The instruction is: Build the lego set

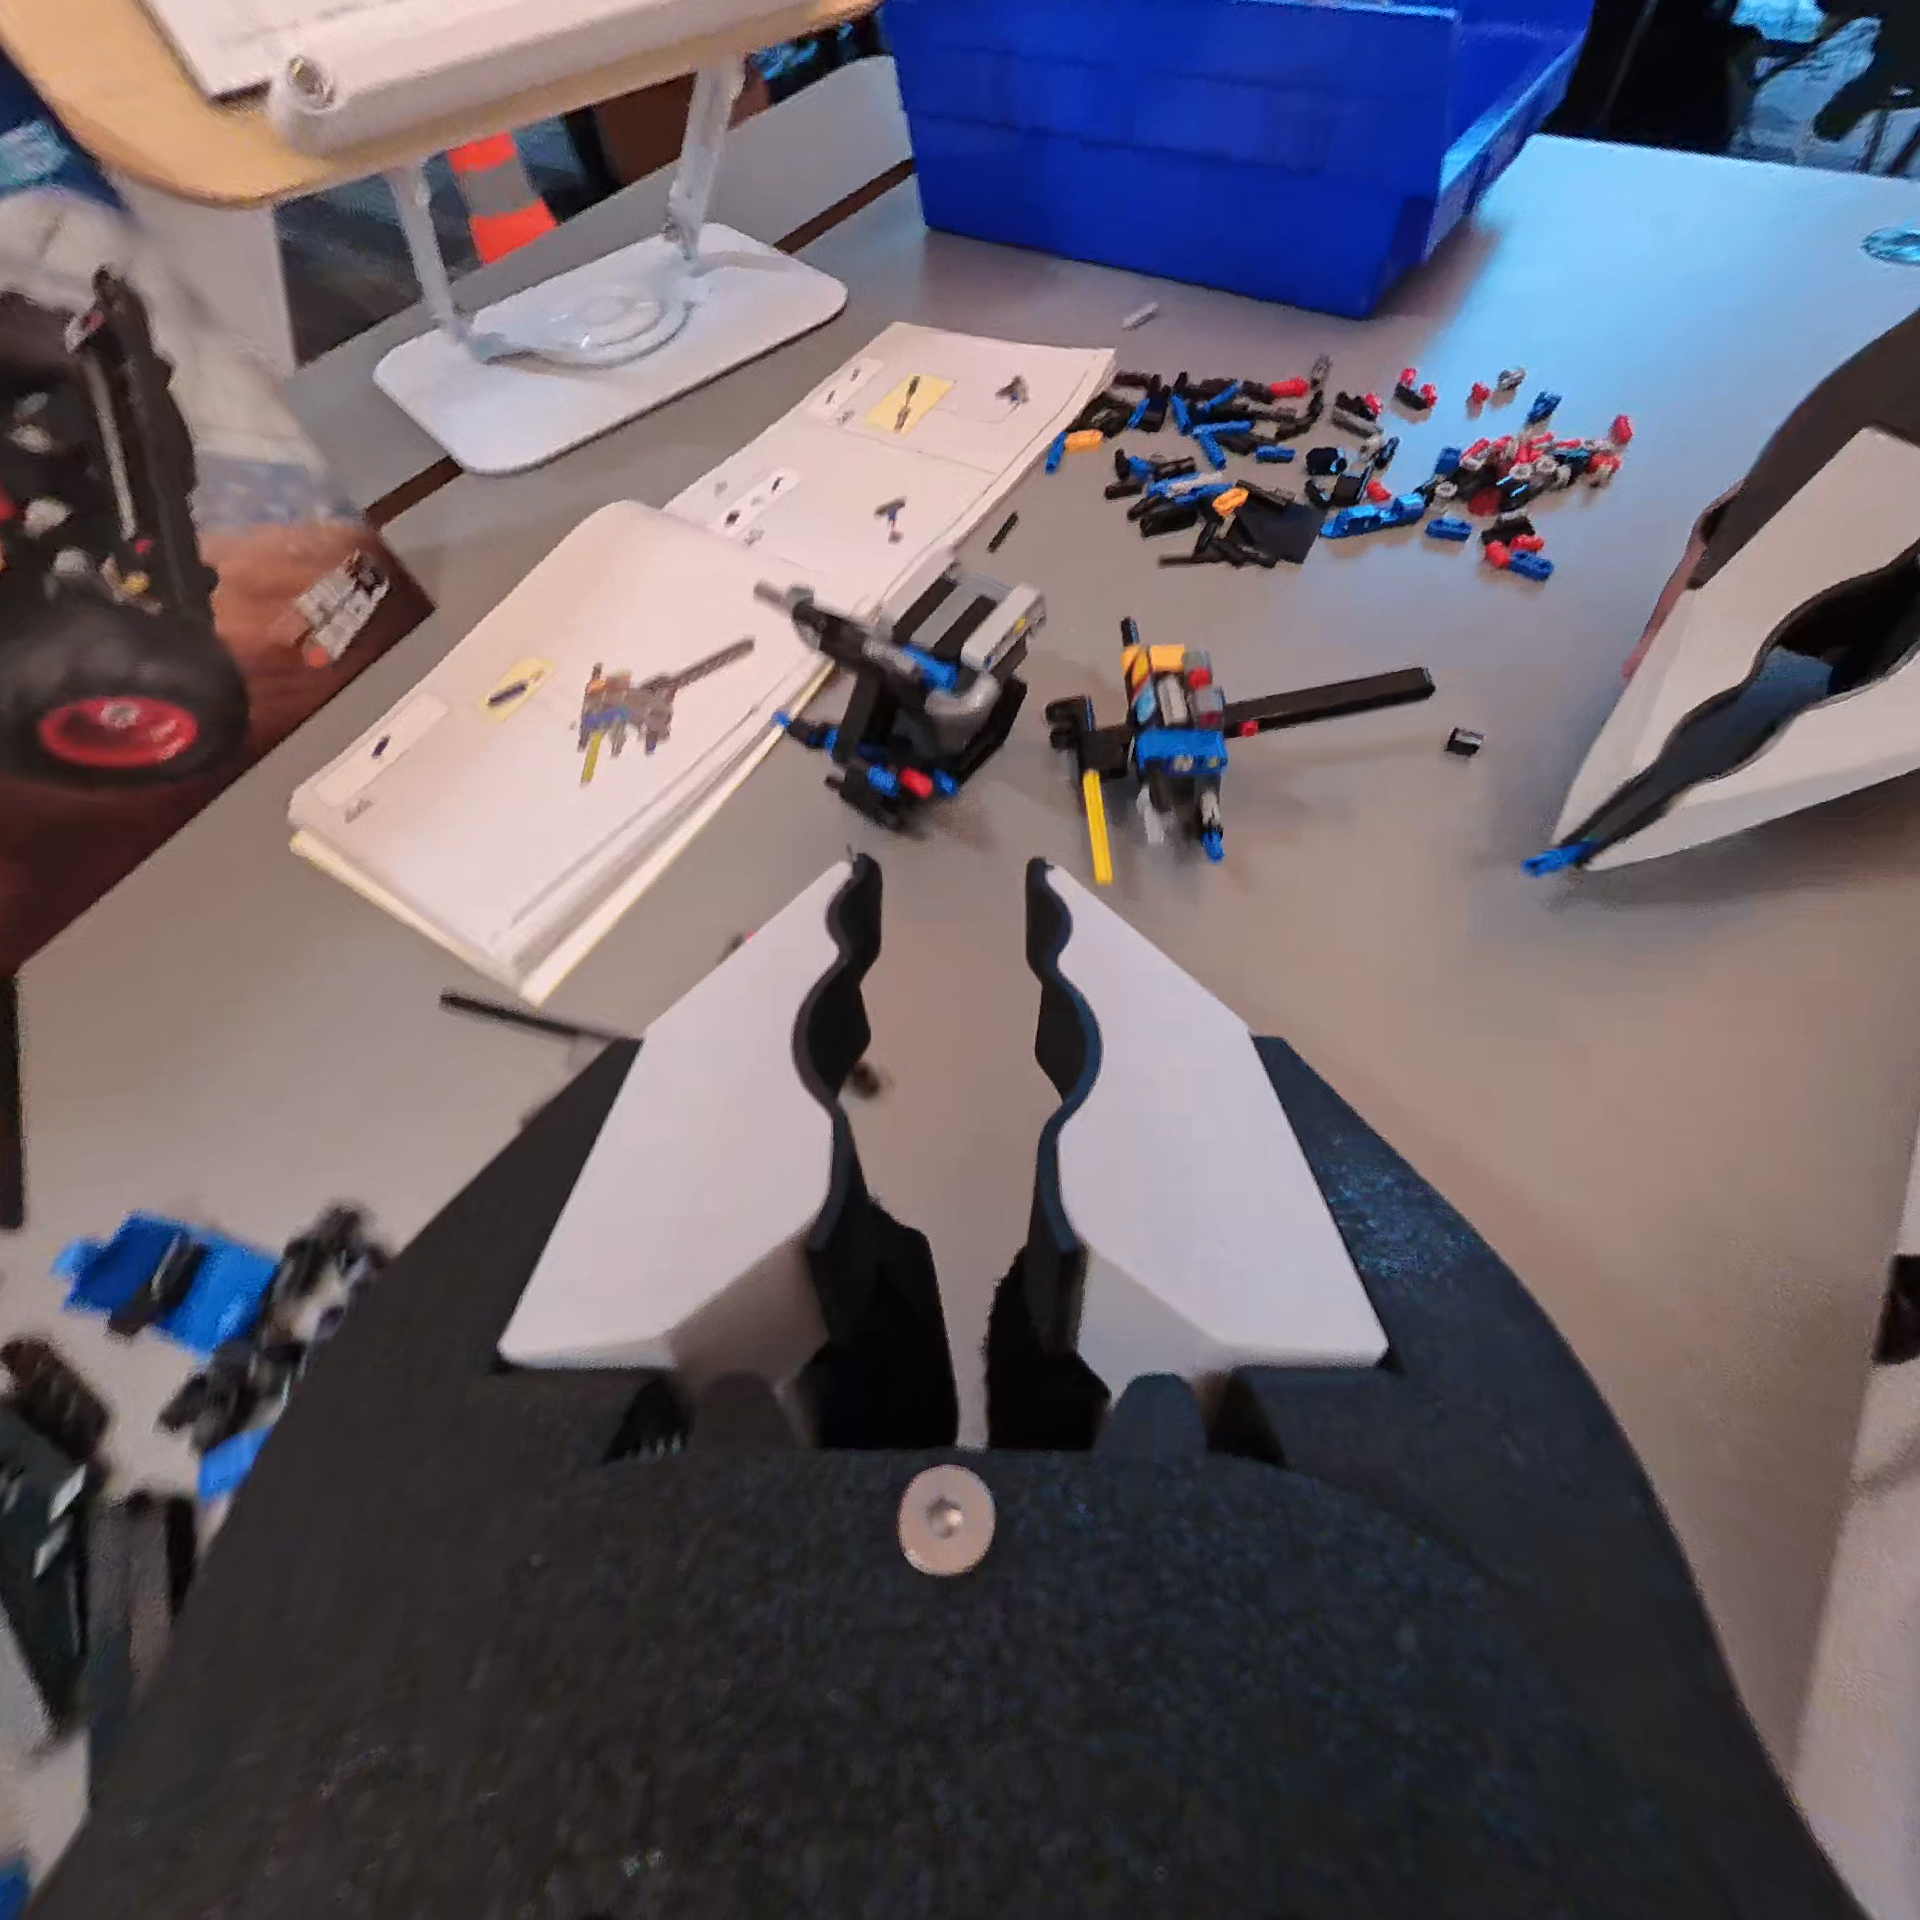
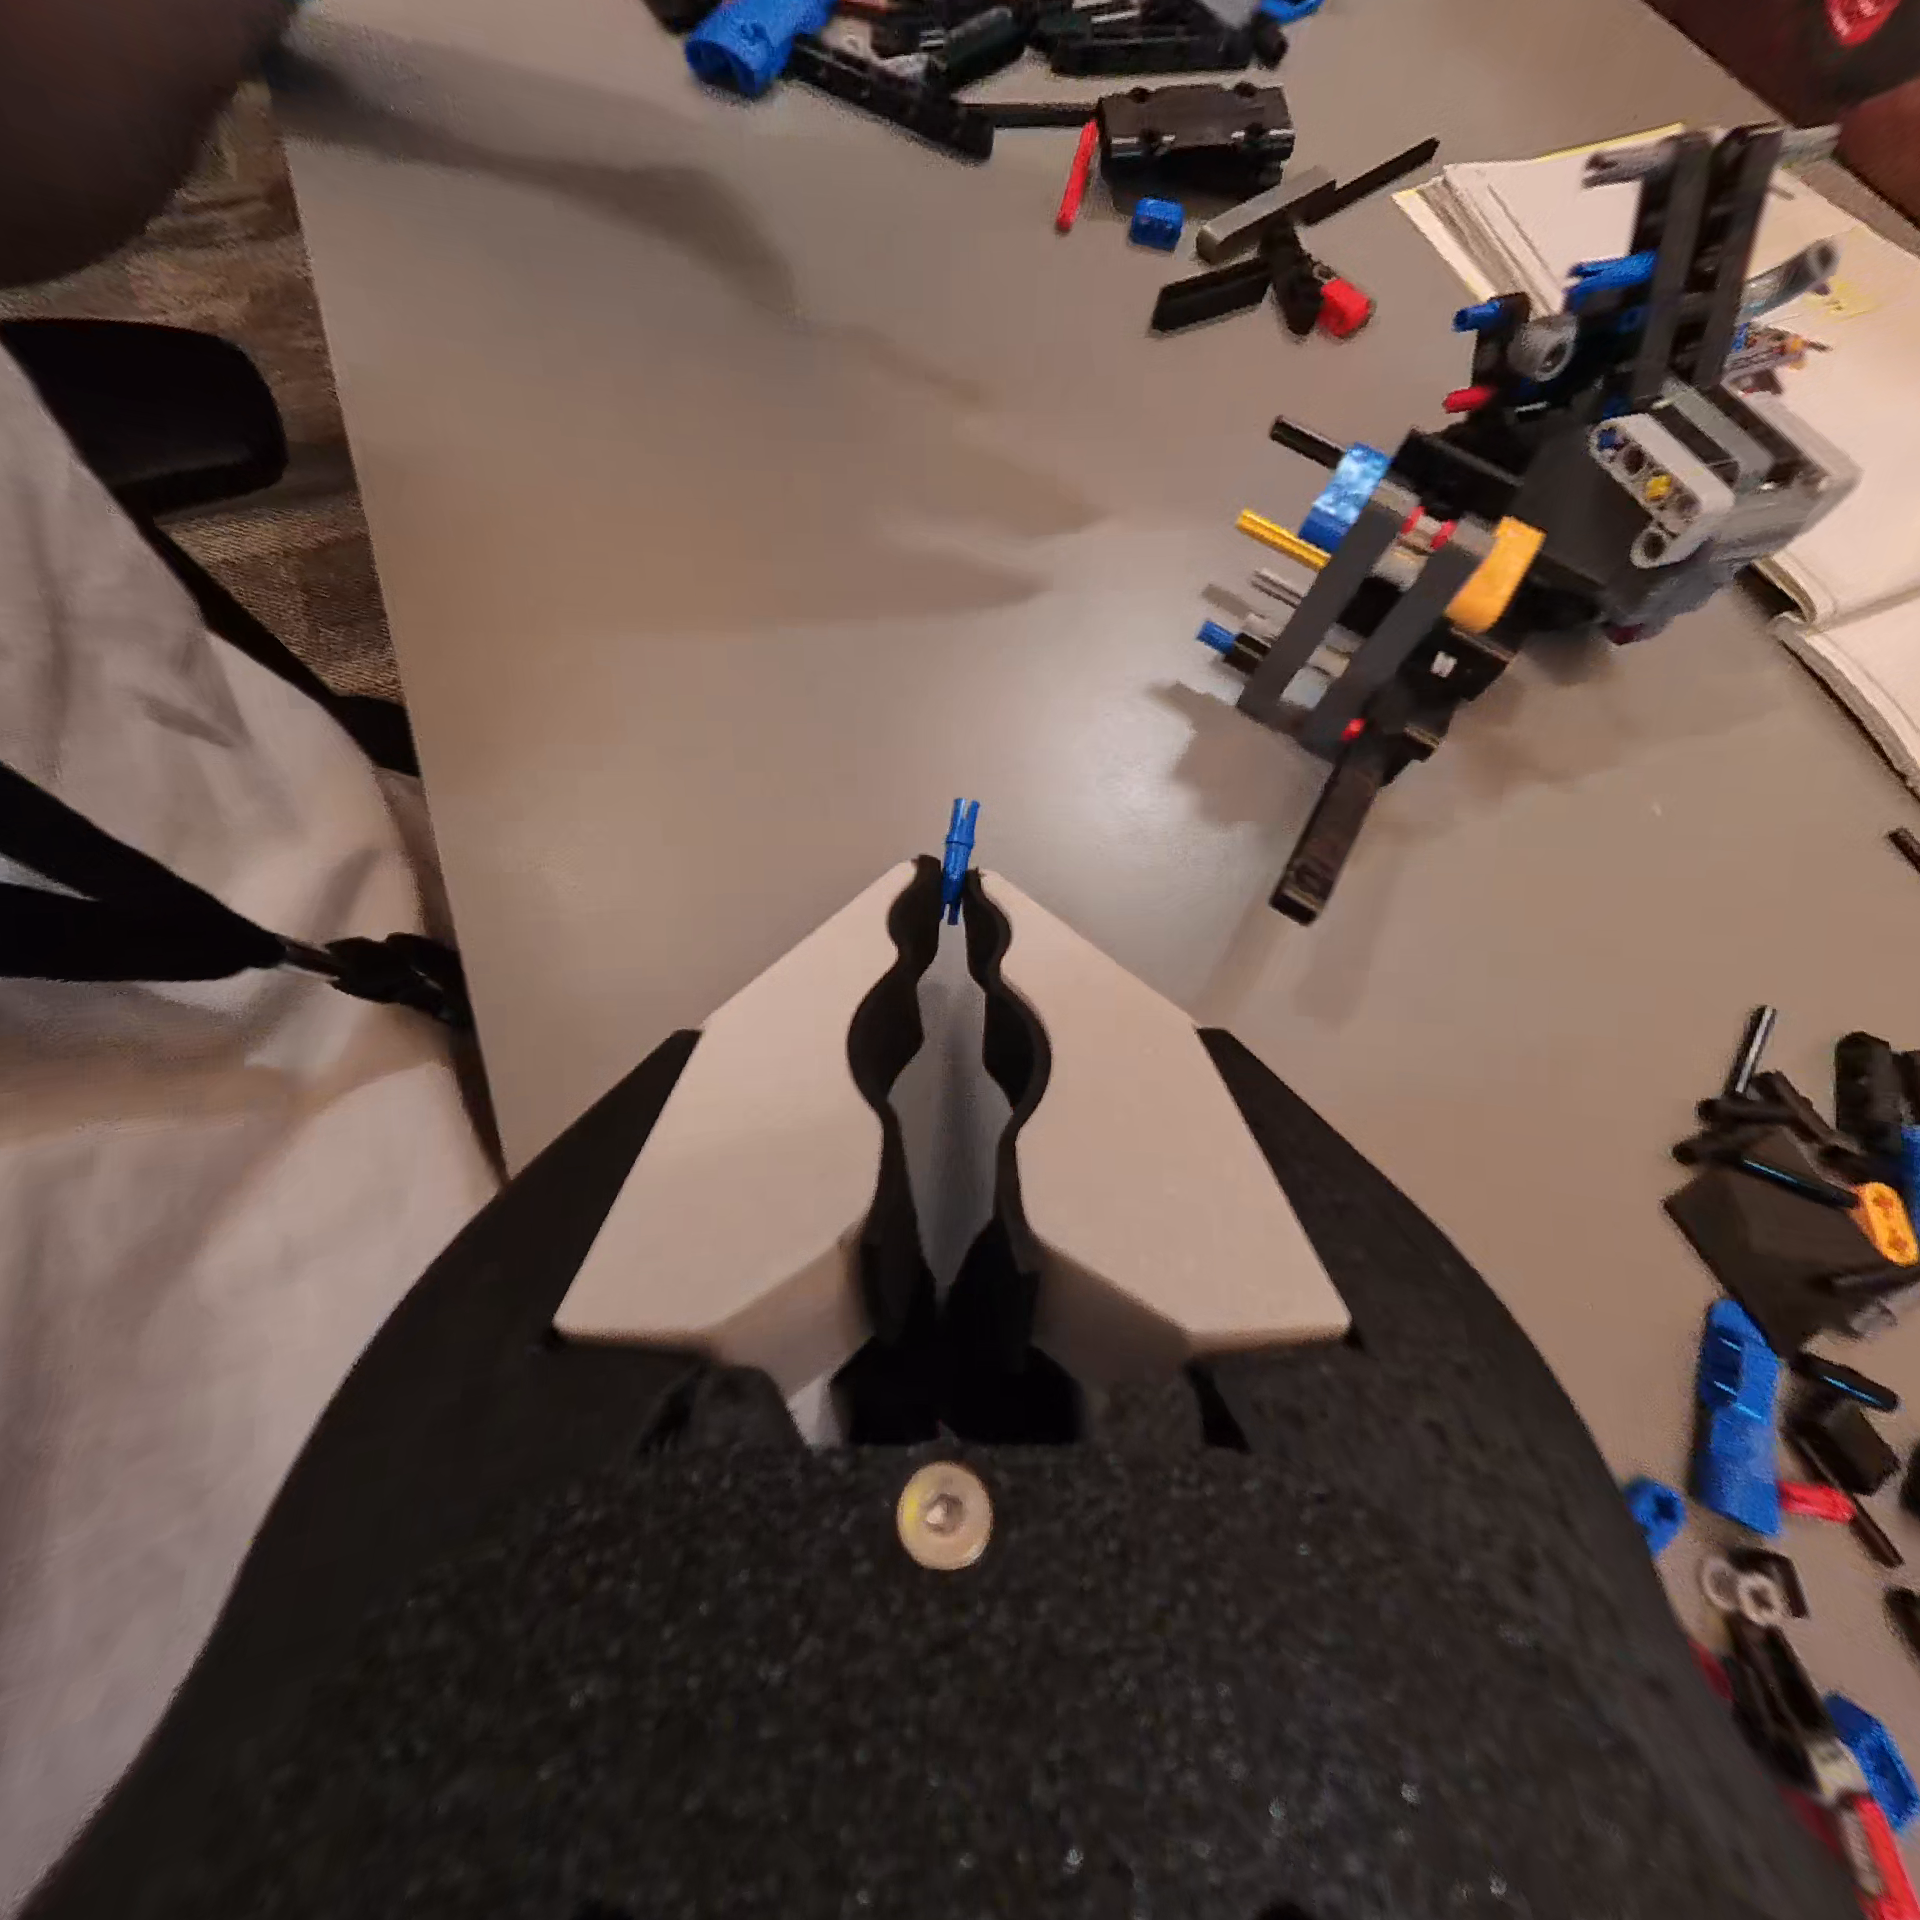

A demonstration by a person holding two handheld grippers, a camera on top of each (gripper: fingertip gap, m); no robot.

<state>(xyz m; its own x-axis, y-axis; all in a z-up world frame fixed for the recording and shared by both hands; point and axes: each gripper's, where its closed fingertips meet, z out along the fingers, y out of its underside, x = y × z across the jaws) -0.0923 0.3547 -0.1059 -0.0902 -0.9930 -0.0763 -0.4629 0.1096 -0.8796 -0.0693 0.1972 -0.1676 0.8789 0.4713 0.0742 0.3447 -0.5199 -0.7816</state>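
My left gripper is open and empty, held above the grey table, just short of two part-built assemblies. One is a black and grey assembly beside the open instruction booklet. The other is a blue, yellow and black assembly with a long black beam. Both also show in the right wrist view. My right gripper is shut on a small blue pin at its tips. The right gripper also shows in the left wrist view, right of the assemblies.
A pile of loose blue, black and red pieces lies behind the assemblies, below a blue bin. A white stand base and the set's box are at left. More loose parts lie right of my right gripper. Tip to tip, the grippers are about 20 cm apart.
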